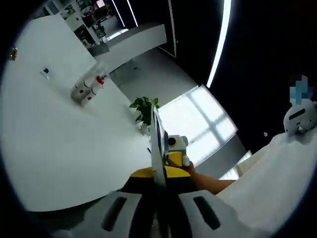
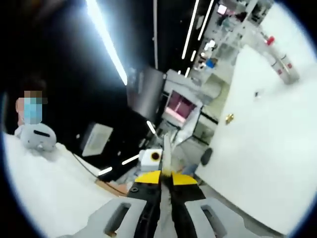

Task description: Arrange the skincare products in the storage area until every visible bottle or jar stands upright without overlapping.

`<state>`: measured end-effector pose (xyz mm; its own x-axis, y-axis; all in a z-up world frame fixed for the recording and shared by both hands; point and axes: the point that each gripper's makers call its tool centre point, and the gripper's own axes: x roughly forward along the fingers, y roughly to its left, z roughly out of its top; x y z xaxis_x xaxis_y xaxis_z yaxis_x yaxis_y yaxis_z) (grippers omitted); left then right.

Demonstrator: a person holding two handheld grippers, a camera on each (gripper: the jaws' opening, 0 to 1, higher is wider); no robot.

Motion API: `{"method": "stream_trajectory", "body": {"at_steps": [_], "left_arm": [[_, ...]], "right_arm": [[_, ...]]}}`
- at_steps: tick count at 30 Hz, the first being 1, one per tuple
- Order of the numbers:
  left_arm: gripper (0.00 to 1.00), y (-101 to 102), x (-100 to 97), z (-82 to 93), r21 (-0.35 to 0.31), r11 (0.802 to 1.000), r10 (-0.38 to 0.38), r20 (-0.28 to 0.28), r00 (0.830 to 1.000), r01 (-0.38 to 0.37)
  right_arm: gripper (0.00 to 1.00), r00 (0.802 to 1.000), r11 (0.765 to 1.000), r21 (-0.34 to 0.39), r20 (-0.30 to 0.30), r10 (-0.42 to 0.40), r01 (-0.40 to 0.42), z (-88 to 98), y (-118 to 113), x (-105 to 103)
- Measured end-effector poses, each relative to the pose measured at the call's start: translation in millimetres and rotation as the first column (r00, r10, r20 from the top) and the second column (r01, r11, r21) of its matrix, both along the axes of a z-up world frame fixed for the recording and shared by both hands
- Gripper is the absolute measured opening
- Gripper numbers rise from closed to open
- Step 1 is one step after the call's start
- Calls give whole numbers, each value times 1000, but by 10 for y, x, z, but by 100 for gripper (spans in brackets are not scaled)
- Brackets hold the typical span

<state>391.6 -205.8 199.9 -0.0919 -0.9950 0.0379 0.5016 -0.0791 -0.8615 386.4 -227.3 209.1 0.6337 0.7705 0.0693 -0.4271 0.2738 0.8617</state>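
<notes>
The white table (image 1: 54, 148) is the biggest thing here, and both cameras see it rolled hard over, tilted well away from level. On it, 2 clear bottles (image 1: 86, 89) with red caps lie on their sides, pressed together near the far edge; in the right gripper view the same pair (image 2: 281, 58) sits at the far corner. A small potted plant (image 1: 144, 110) stands at the table's near edge, and a little dark object (image 1: 45, 72) and a small gold one (image 2: 229, 118) rest on the bare top.

The left gripper (image 1: 159, 163) has its jaws brought together with nothing between them, and the right gripper (image 2: 166, 163) looks the same. Each view also catches the other gripper's yellow body close by, so the 2 tools are almost touching.

The risk, as I judge it, is the approach: the bottles are well apart from both sets of jaws, the tools are tilted, and closed jaws arriving at round bottles lying flat would roll them toward the table edge. Opening first and levelling out seems wise.
</notes>
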Motion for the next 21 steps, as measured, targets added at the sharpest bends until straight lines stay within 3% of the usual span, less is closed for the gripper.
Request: {"method": "stream_trajectory", "body": {"at_steps": [4, 8, 11, 13, 14, 16, 21], "left_arm": [[0, 5, 52, 5, -1, 1000, 31, 8, 999, -31], [0, 20, 99, 36, -19, 998, 52, -6, 999, -52], [0, 26, 133, 56, -31, 997, 68, -14, 998, -68], [0, 34, 151, 76, -41, 996, 75, -23, 997, -76], [0, 43, 159, 84, -46, 996, 73, -32, 997, -75], [0, 54, 182, 103, -54, 995, 87, -37, 996, -89], [0, 58, 196, 117, -64, 994, 90, -60, 994, -94]], "right_arm": [[18, 1000, 1000, -7, 8, -14, 14, 6, 34, 42], [20, 1000, 999, -47, 6, 23, -23, -36, 155, 18], [17, 998, 993, -94, -9, 66, -66, -132, 268, -26], [9, 997, 992, -100, -14, 75, -76, -162, 299, -39], [7, 997, 993, -93, -10, 72, -73, -166, 272, -40], [5, 998, 998, -8, -20, 56, -56, -70, 240, -18], [0, 999, 999, 19, -3, 44, -44, 1, 154, -11]]}}
